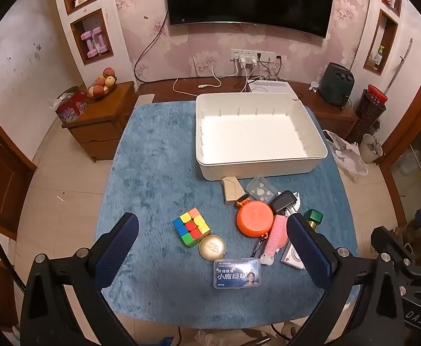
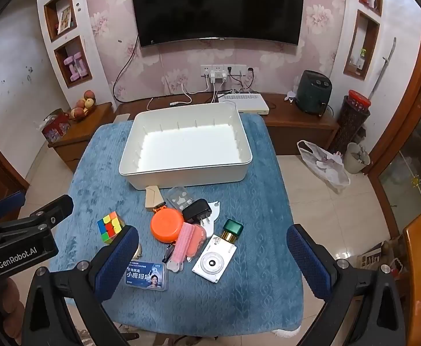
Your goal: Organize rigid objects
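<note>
A white bin (image 1: 311,132) (image 2: 239,132) stands empty at the far side of a blue cloth. In front of it lie small items: a colour cube (image 1: 191,226) (image 2: 110,226), a gold round tin (image 1: 212,247), an orange round case (image 1: 255,221) (image 2: 166,225), a blue floss box (image 1: 237,273) (image 2: 147,275), a pink comb (image 1: 276,235) (image 2: 186,242), a black plug (image 1: 282,201) (image 2: 196,210), a beige box (image 1: 232,189) (image 2: 153,196), a white camera (image 2: 214,262) and a green-capped bottle (image 2: 232,229). My left gripper (image 1: 210,248) and right gripper (image 2: 211,256) hover open above them, holding nothing.
The blue cloth (image 1: 158,158) covers a small table with tiled floor around it. A wooden cabinet with a fruit bowl (image 1: 102,85) stands left, a low TV bench behind, a plastic bag (image 2: 324,161) and a bin on the floor at right.
</note>
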